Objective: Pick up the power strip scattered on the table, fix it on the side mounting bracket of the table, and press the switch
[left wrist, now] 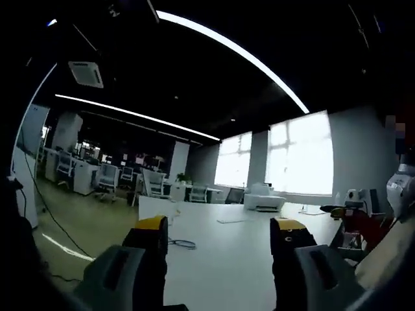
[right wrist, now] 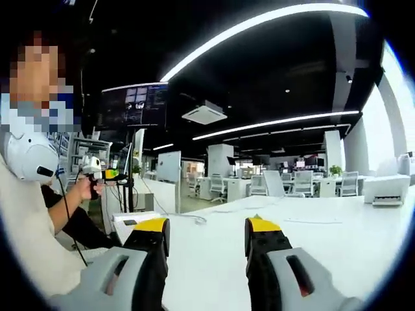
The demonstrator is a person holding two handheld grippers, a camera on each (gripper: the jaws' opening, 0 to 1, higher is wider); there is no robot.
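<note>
**Both grippers raised, power strip not yet found**

The power strip cannot be made out on the white table [left wrist: 220, 259], so its long axis and heading cannot be told; a thin cable [left wrist: 183, 243] lies near the table's edge. The left gripper [left wrist: 220, 236] and right gripper [right wrist: 206, 236] hold their jaws wide apart, with nothing between them. Judged from this, the person should tip both views down to the tabletop, find the strip, then close across its narrow width.

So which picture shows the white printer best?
The right gripper view. There the printer sits at the far right edge of the white table, with its boxy front and dark slot plain to see. In the left gripper view the same kind of white printer is farther off and smaller against the bright windows.
</note>
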